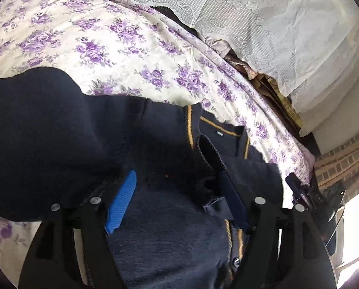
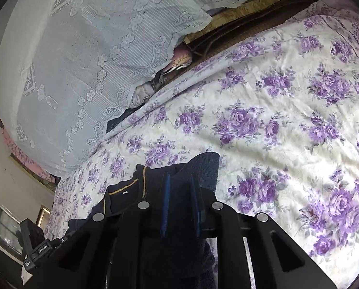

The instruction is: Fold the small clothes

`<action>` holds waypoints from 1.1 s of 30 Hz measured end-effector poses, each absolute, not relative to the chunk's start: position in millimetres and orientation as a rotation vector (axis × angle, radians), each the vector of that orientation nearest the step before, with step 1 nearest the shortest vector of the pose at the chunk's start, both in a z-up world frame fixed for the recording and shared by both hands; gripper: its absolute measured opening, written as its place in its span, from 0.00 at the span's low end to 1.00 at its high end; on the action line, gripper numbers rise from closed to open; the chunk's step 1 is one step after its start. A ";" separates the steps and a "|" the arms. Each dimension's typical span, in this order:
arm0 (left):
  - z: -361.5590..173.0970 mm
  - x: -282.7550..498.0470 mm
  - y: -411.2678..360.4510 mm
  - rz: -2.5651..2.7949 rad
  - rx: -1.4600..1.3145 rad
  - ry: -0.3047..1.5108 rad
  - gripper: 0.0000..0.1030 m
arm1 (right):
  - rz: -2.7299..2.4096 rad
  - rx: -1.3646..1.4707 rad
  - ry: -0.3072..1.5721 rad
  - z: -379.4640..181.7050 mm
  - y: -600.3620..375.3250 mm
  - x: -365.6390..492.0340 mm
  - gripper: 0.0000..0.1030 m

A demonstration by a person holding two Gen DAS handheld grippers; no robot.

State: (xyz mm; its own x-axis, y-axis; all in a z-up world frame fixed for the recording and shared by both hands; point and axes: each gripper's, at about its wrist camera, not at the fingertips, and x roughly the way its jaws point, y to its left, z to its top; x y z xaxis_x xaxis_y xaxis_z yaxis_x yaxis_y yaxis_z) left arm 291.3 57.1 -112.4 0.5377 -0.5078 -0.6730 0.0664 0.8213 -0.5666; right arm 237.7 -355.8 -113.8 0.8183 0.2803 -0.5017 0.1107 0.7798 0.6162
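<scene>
A navy knit cardigan (image 1: 88, 142) with gold trim at the collar lies on the floral bedspread (image 1: 121, 48). My left gripper (image 1: 177, 180) hovers just over its middle with the blue fingers (image 1: 122, 200) spread wide apart and nothing between them. A sleeve cuff (image 1: 210, 149) stands up by the right finger. In the right wrist view the same cardigan (image 2: 155, 187) shows low in the middle. My right gripper (image 2: 180, 192) has its fingers close together, pinching a fold of the navy sleeve (image 2: 203, 166).
The bed is covered by a white bedspread with purple roses (image 2: 275, 120). Pale lace-covered pillows (image 2: 71, 60) lie along the far side, with a woven mat edge (image 2: 239, 24) between. The other gripper (image 1: 307, 192) shows at the right of the left wrist view.
</scene>
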 end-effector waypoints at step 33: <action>-139.4 287.4 68.9 -0.228 -0.425 0.947 0.06 | 0.046 0.363 0.845 -146.0 -299.4 296.8 0.05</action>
